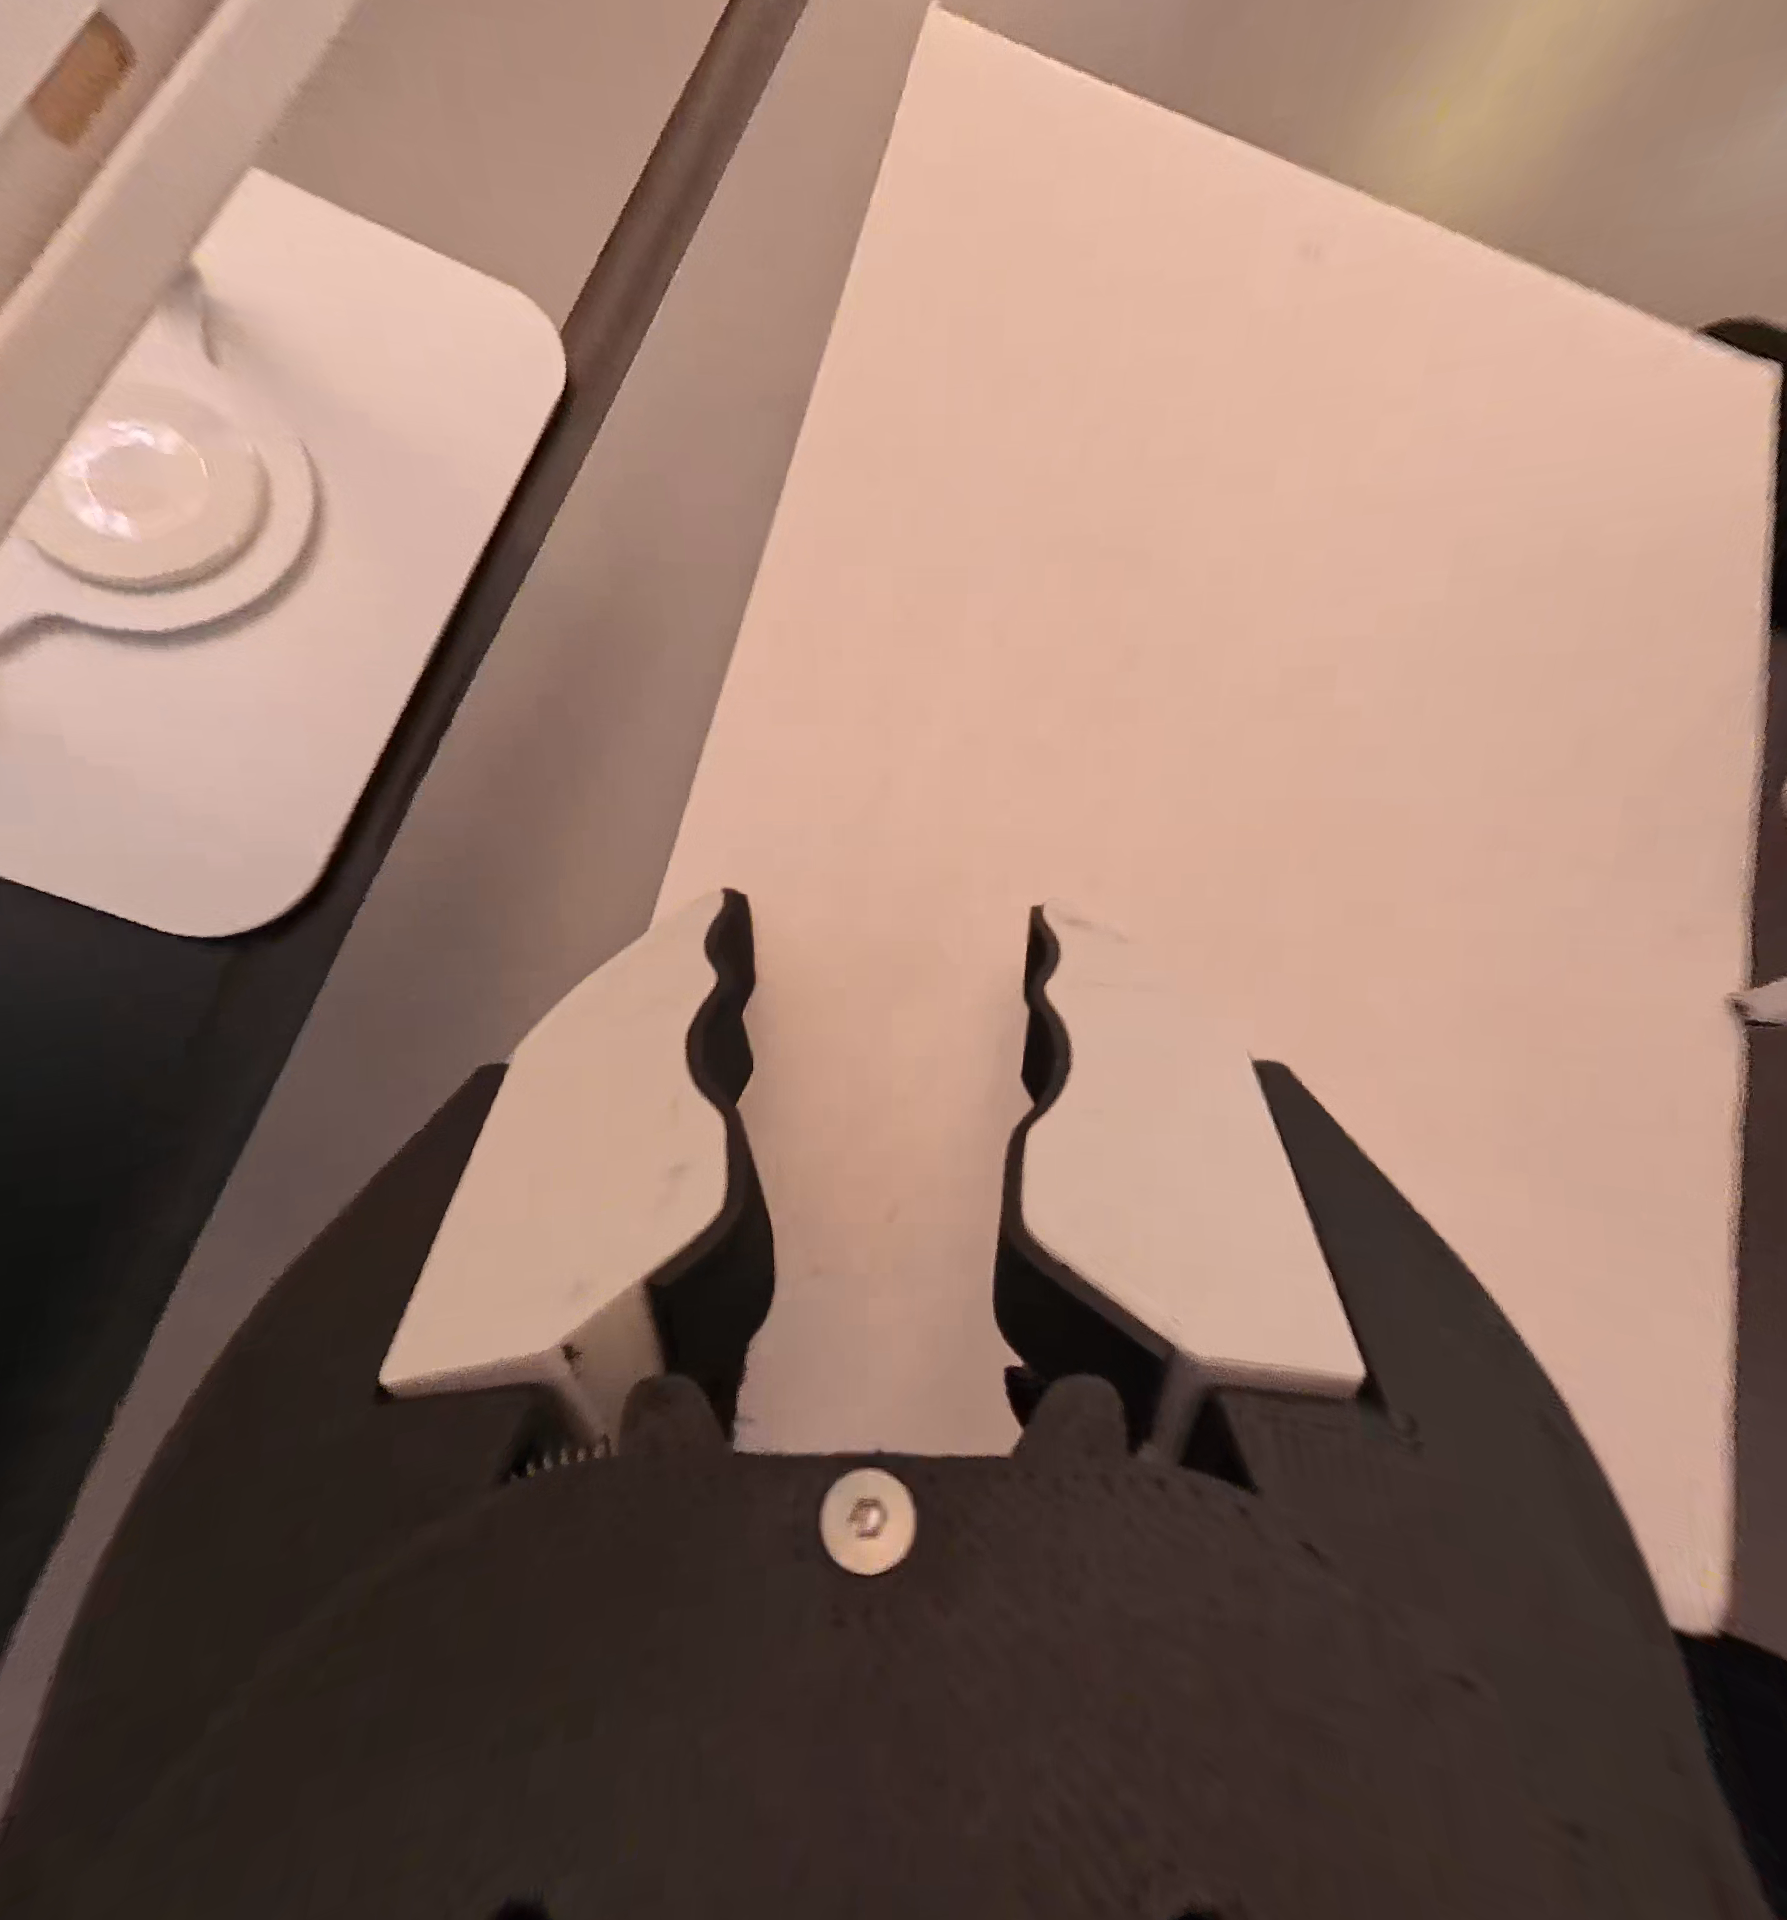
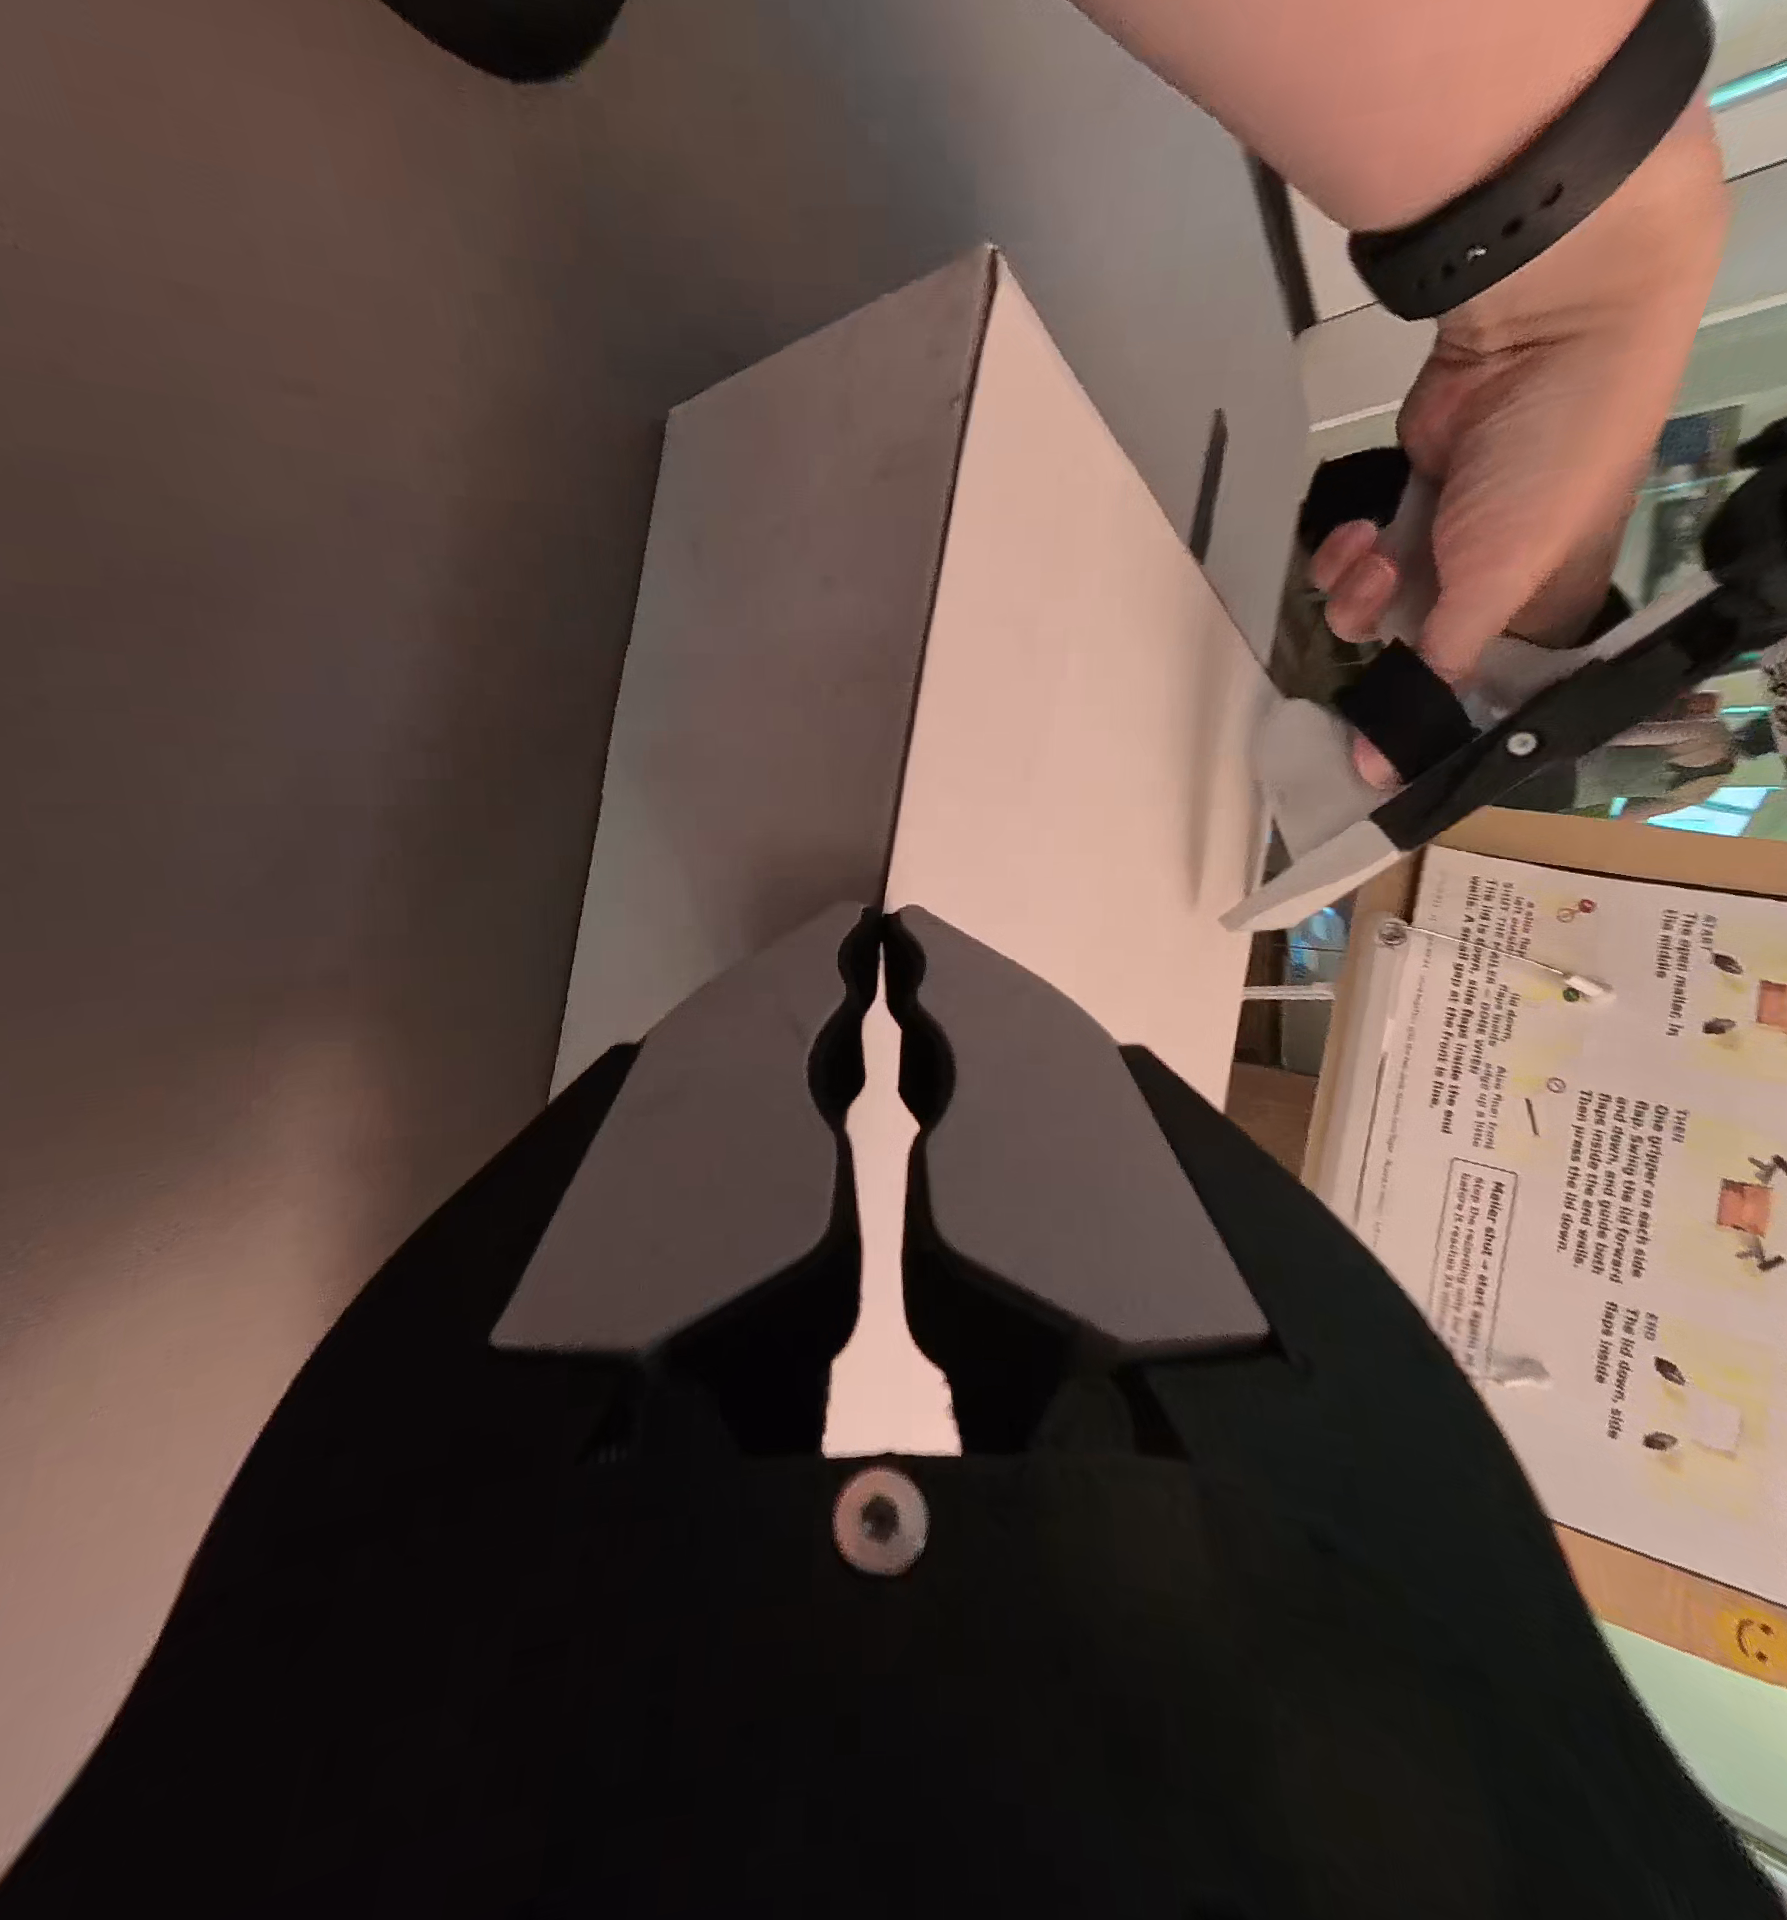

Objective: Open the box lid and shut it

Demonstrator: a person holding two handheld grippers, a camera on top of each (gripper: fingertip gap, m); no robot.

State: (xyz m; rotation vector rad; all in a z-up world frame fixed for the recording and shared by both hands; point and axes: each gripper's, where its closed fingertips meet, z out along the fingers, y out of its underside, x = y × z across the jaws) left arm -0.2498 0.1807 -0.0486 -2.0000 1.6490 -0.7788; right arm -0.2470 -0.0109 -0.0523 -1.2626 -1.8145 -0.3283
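A white cardboard box (image 2: 1065, 665) fills the middle of the right wrist view, one face lit and the adjoining face (image 2: 764, 675) in shade. My right gripper (image 2: 884, 920) is shut, its tips against the fold edge between those two faces; whether cardboard sits between the tips I cannot tell. In the left wrist view my left gripper (image 1: 884, 914) is open and empty, its fingers lying just over a broad white box panel (image 1: 1232, 623). The left gripper also shows in the right wrist view (image 2: 1273, 831), held by a hand at the box's far edge.
A white monitor stand base (image 1: 245, 582) sits on the grey table to the left of the box. A printed sheet (image 2: 1595, 1195) lies on brown cardboard (image 2: 1273, 1132) beyond the box. The hand (image 2: 1523, 468) wears a black wristband.
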